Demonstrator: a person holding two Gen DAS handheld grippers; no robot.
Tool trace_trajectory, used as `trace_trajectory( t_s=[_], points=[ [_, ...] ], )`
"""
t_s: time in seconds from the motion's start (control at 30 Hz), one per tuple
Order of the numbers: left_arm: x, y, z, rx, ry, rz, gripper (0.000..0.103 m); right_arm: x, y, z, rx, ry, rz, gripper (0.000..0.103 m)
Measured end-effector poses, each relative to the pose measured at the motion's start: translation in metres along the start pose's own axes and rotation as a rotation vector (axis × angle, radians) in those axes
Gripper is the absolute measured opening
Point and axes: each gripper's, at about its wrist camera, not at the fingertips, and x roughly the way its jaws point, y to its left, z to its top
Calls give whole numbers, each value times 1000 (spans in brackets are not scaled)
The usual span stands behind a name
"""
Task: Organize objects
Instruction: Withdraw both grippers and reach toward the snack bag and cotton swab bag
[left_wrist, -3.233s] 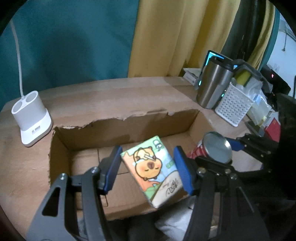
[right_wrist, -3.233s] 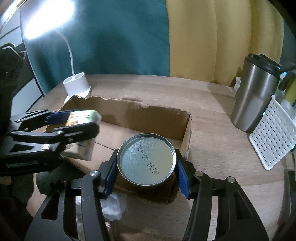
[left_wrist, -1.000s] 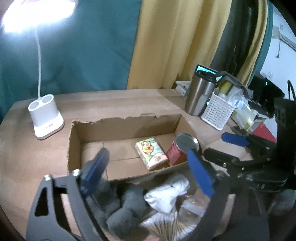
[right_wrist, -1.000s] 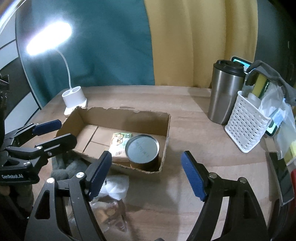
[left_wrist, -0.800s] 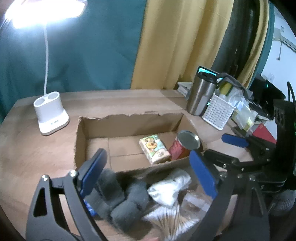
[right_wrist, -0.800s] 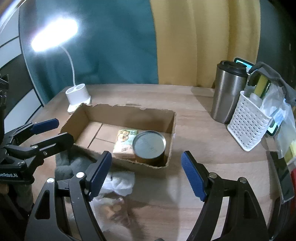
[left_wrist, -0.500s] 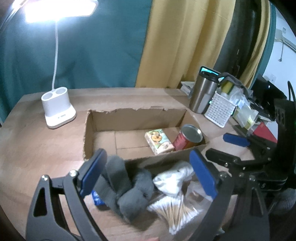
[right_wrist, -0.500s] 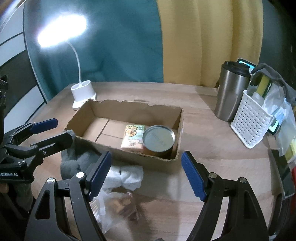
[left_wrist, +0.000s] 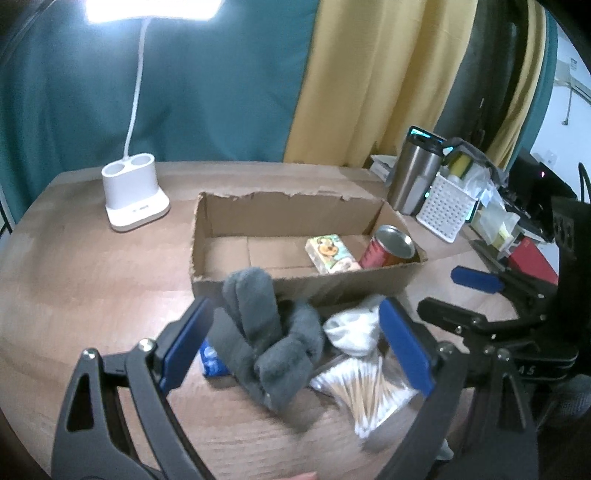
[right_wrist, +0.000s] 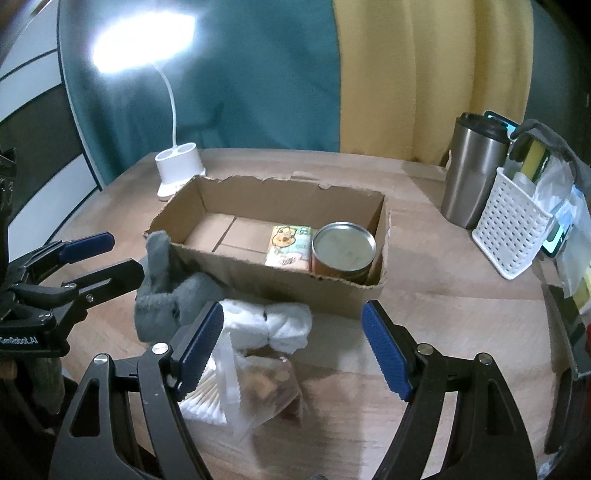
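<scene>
An open cardboard box (left_wrist: 295, 284) (right_wrist: 332, 291) sits on the wooden table. Inside at its right end lie a cartoon tissue pack (left_wrist: 330, 253) (right_wrist: 290, 245) and a red can (left_wrist: 388, 247) (right_wrist: 343, 247) standing upright. In front of the box lie a grey cloth (left_wrist: 266, 332) (right_wrist: 166, 299), a white cloth (left_wrist: 351, 328) (right_wrist: 273, 325), a bag of cotton swabs (left_wrist: 365, 384) (right_wrist: 203, 398), a clear bag with brown contents (right_wrist: 269, 384) and a blue packet (left_wrist: 210, 360). My left gripper (left_wrist: 295, 350) is open above the grey cloth. My right gripper (right_wrist: 291, 347) is open above the white cloth and clear bag.
A white lamp base (left_wrist: 135, 192) (right_wrist: 179, 168) stands left of the box. A steel tumbler (left_wrist: 415, 181) (right_wrist: 469, 170) and a white perforated basket (left_wrist: 445, 206) (right_wrist: 517, 221) stand at the right. Clutter lies along the right table edge.
Both grippers let go of the tissue pack and the can, which now rest in the box. Both have opened and pulled back and up toward the items in front of the box.
</scene>
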Motion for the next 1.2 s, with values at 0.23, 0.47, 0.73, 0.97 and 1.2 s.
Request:
trace_trajectory(
  t_s=[0.23, 0.47, 0.73, 0.97, 1.2],
  points=[
    [0, 5, -10, -12, 10, 5, 92, 2, 8, -9, -9, 15, 8, 80],
    [2, 10, -21, -15, 28, 12, 92, 6, 15, -20, -12, 36, 18, 80],
    [9, 11, -32, -21, 58, 10, 92, 16, 17, -32, -14, 71, 27, 80],
    [16, 8, -40, -26, 83, 14, 92, 28, 16, -39, -15, 101, 40, 80],
    [22, -2, -45, -21, 106, 14, 92, 29, 15, -43, -18, 108, 66, 61]
  ],
)
